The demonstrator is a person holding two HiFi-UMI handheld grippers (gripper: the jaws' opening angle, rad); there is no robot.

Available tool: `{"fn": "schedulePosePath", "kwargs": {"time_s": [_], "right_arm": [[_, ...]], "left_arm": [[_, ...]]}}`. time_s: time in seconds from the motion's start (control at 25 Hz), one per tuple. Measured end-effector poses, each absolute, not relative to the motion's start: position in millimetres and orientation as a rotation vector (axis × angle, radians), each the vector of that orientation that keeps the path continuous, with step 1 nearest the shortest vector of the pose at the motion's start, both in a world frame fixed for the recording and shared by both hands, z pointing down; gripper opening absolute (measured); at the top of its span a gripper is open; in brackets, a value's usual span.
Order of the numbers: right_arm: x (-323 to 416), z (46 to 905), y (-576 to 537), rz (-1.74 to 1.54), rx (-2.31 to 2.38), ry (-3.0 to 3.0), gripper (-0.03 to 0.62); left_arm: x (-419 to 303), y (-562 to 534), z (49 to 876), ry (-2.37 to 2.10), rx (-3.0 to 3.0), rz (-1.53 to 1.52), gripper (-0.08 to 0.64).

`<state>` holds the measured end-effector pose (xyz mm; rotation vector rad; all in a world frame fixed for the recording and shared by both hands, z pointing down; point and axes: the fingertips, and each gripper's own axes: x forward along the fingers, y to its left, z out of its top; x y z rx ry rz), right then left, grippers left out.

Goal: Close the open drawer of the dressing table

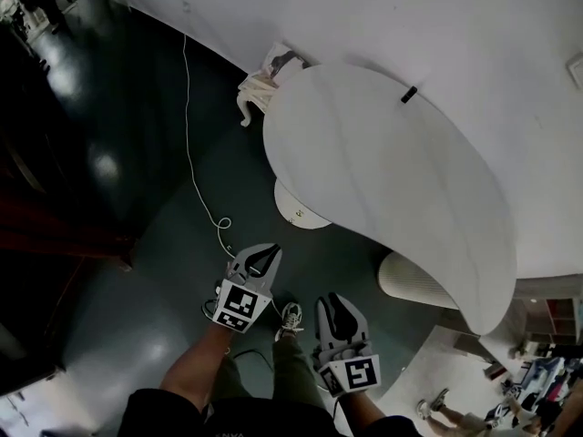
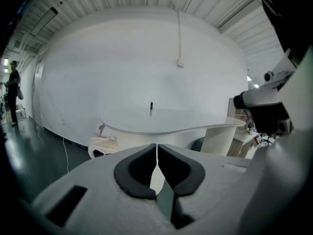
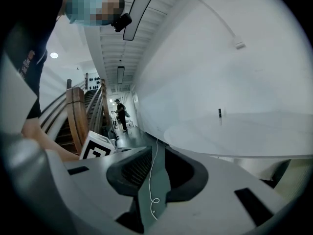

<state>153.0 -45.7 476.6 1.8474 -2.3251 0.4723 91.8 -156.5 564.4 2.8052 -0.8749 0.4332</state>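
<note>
While left tongs, right tongs hover; one table

The head view is dim overall. The dark floor fills its left half and carries a few soft, pale patches of glare. The white worktop and the wall behind it are evenly bright, nearly washed out, with only faint shading. A soft shadow lies under the worktop's edge. Both gripper views are strongly bent by the wide lens, with lines curving toward black, vignetted corners. In the left gripper view the light is flat and milky, and the left tongs, close to the lens, look slightly soft. In the right gripper view a small round ceiling lamp glows at the left, and the right tongs sit in grey shade.
</note>
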Motion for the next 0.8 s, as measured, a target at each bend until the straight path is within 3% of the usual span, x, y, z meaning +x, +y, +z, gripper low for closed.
{"fn": "schedulePosePath", "kwargs": {"time_s": [0.32, 0.6, 0.8], "right_arm": [[136, 444, -30, 0.387, 1.918, -2.321, 0.075], [118, 422, -4, 0.340, 1.946, -2.292, 0.003], [105, 407, 17, 0.313, 1.969, -2.300, 0.003]], "left_arm": [[44, -109, 504, -0.874, 2.867, 0.399, 0.025], [4, -76, 463, -0.892, 2.906, 0.391, 0.025], [-11, -48, 440, -0.872, 2.944, 0.387, 0.025]]}}
